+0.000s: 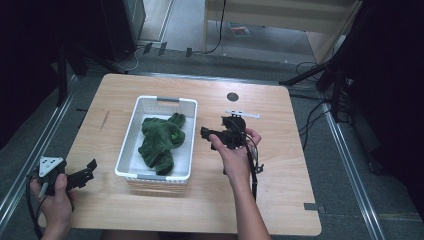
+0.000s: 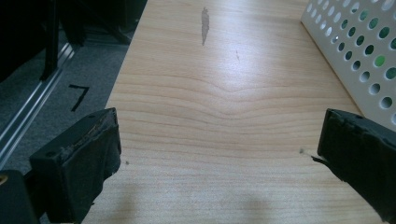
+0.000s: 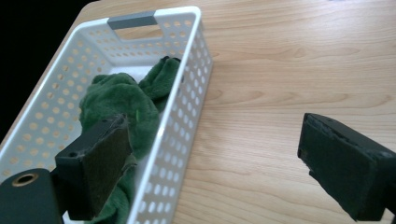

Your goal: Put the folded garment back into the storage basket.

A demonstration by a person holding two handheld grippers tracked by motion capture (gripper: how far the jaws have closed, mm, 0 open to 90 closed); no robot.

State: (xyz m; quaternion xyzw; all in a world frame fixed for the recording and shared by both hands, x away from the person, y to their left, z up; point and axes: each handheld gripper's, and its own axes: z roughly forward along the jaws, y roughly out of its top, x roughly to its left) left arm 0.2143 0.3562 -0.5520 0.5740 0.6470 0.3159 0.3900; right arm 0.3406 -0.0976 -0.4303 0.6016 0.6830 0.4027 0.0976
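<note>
Cloth, dark green and bunched, lies inside the white perforated basket near the middle of the counter; no label or print readable on either. Basket has a grey handle at its far end. A black hooked mark, like a "7", sits on the grey floor left of the counter in the left gripper view. Left gripper held low at the counter's near left edge, jaws wide, nothing between them, pointing toward the basket. Right gripper held just right of the basket, hand wrapped around its body, jaws wide and empty. In the right gripper view one jaw hides part of the cloth. Person's forearms cut off at the bottom edge.
</note>
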